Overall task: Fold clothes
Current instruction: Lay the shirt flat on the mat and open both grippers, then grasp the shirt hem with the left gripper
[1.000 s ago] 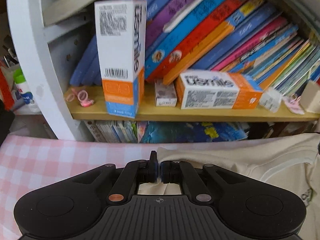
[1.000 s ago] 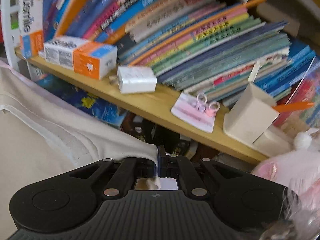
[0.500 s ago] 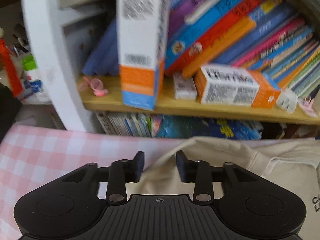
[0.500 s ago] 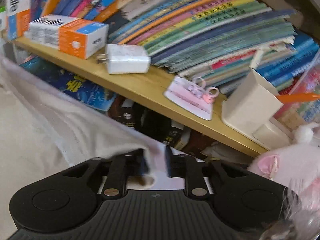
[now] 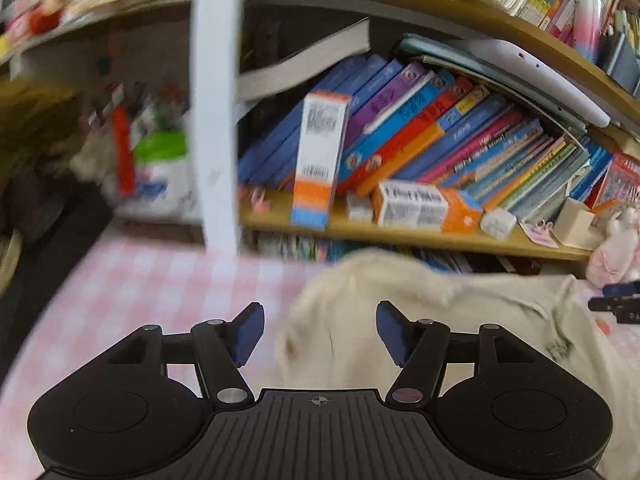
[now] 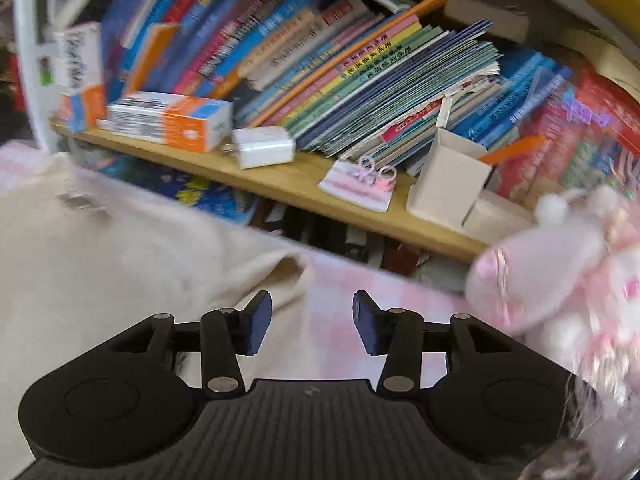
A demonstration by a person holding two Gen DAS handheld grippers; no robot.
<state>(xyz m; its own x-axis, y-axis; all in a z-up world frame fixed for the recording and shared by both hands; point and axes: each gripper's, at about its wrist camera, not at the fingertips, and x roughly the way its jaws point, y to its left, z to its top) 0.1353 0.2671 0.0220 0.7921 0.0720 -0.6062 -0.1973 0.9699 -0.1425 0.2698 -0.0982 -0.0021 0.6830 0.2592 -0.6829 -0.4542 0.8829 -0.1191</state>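
Observation:
A cream garment (image 5: 440, 320) lies on the pink checked cloth (image 5: 140, 280); it also shows in the right wrist view (image 6: 120, 272). My left gripper (image 5: 320, 334) is open and empty, raised just over the garment's left corner. My right gripper (image 6: 312, 322) is open and empty, beside the garment's right corner (image 6: 288, 268), over the pink cloth (image 6: 380, 288). The right gripper's tip (image 5: 616, 304) shows at the right edge of the left wrist view.
A wooden shelf (image 5: 400, 236) of leaning books stands right behind the table, with toothpaste boxes (image 5: 320, 164), a white charger (image 6: 264, 152) and a white box (image 6: 448, 180). A white post (image 5: 216, 120) is at the left. A pink plush toy (image 6: 560, 264) sits at the right.
Both grippers were shut on the garment's corners, then opened and let go. Both have pulled back and up; the garment now lies loose on the cloth.

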